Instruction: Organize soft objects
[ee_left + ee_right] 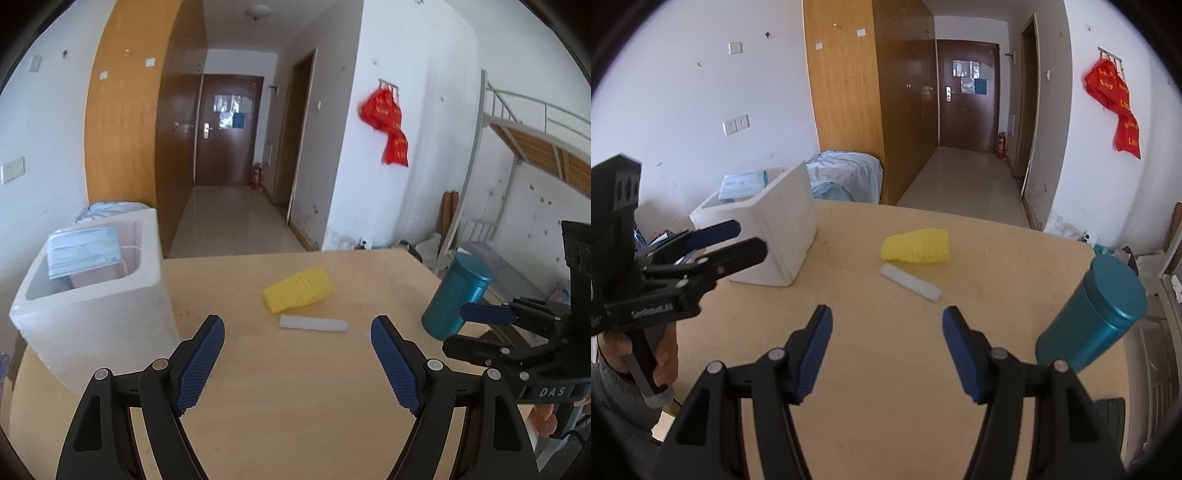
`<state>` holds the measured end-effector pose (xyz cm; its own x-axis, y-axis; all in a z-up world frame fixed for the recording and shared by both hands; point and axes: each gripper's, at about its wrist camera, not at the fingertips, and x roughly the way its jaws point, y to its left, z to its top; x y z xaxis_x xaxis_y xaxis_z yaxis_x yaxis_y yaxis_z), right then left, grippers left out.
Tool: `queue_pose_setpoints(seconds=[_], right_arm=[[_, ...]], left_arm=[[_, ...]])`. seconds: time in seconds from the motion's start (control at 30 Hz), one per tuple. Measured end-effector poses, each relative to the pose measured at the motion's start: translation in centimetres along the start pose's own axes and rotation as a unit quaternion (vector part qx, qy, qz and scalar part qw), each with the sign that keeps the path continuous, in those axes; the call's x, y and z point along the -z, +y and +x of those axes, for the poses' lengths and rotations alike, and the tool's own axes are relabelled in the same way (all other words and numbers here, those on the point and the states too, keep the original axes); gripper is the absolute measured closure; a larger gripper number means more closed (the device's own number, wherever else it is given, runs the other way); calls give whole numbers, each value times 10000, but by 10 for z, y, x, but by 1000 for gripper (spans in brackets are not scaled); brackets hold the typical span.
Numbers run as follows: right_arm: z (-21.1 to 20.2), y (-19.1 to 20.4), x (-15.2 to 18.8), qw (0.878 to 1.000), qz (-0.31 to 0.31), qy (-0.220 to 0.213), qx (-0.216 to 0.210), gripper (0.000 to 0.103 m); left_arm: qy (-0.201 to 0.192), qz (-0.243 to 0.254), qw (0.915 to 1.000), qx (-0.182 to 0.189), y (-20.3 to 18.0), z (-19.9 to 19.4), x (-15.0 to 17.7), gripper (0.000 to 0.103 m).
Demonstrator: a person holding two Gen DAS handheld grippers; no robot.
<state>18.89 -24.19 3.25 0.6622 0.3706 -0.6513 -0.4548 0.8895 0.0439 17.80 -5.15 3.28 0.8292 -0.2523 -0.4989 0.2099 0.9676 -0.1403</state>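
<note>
Both claws apart and empty: left claw [297, 334] low centre, right claw [886, 326] likewise. Yellow mesh sponge [298, 290] lying mid-frame on wooden table [295, 406], touching nothing. Probably light, squashy; best pinched across its narrow sides. White foam strip [313, 324] just beside; foam box [92, 295] left.

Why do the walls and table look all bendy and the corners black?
Both wrist views use fisheye lenses: in the left wrist view the table edge and the bunk frame bow; in the right wrist view the wardrobe leans, and dark rims fill every corner.
</note>
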Motion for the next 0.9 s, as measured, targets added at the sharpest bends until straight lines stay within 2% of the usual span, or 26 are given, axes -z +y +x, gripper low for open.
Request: queue_pose_setpoints(seconds=[0.13,0.4,0.63,0.77,0.9], right_arm=[[8,-9,1,9999,125,87,8,37],[17,-19,-1,9999,76,64,-103,37],[34,-33,-19,9996,245,72,-95,37],[50,-39,-30,9997,191,149,-95,37],[64,-46,-36,9995,193,202,-114,37]], left_arm=[[179,156,9992,308,-7,16,-4,21],[351,175,9986,342,-4,45,-5,21],[396,137,9989,207,2,63,-9,21],[475,241,9976,449,5,75,-7,21],[490,356,9971,453,8,89,-5,21]])
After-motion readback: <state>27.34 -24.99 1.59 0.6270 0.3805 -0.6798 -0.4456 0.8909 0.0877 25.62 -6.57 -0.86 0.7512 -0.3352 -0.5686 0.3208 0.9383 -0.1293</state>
